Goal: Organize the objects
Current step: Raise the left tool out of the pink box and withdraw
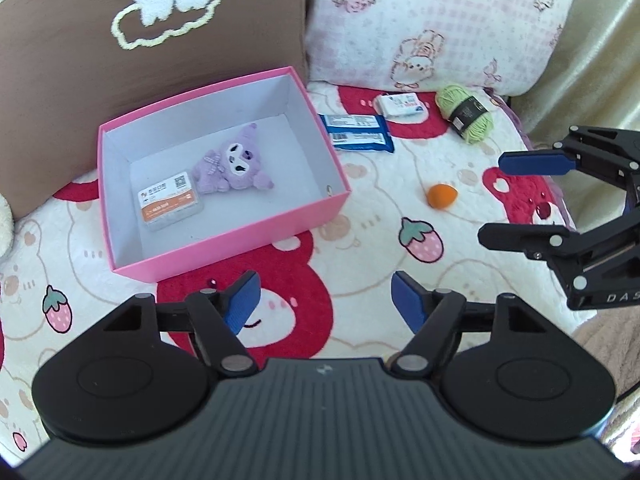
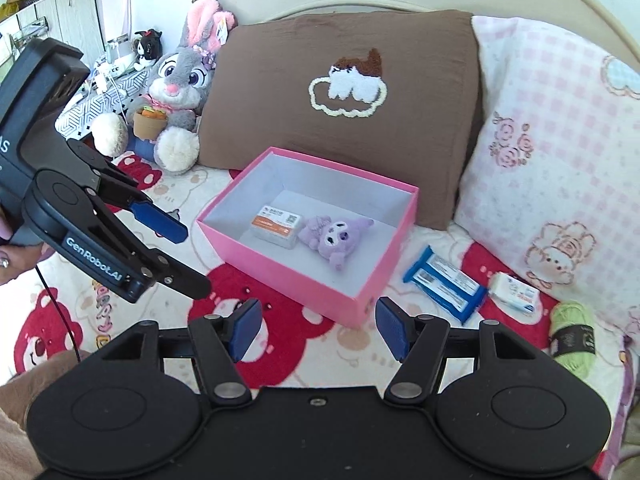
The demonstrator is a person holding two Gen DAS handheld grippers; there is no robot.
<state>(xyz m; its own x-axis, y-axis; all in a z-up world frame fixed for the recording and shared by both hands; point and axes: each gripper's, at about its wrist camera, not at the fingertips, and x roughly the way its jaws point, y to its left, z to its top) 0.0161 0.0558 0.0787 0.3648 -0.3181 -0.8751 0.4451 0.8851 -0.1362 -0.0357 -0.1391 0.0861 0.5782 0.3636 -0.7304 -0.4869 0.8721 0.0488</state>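
Observation:
A pink box lies open on the bed. Inside it are a purple plush toy and a small white-and-orange pack. To the right of the box on the bedspread lie a blue packet, a white tissue pack, a green yarn skein and a small orange ball. My left gripper hovers open near the box's front, holding nothing. My right gripper is open and empty too, right of the ball.
A brown pillow stands behind the box, with a pink patterned pillow to its right. At the back left sits a grey rabbit plush. A hand holds the left gripper. The printed bedspread covers everything.

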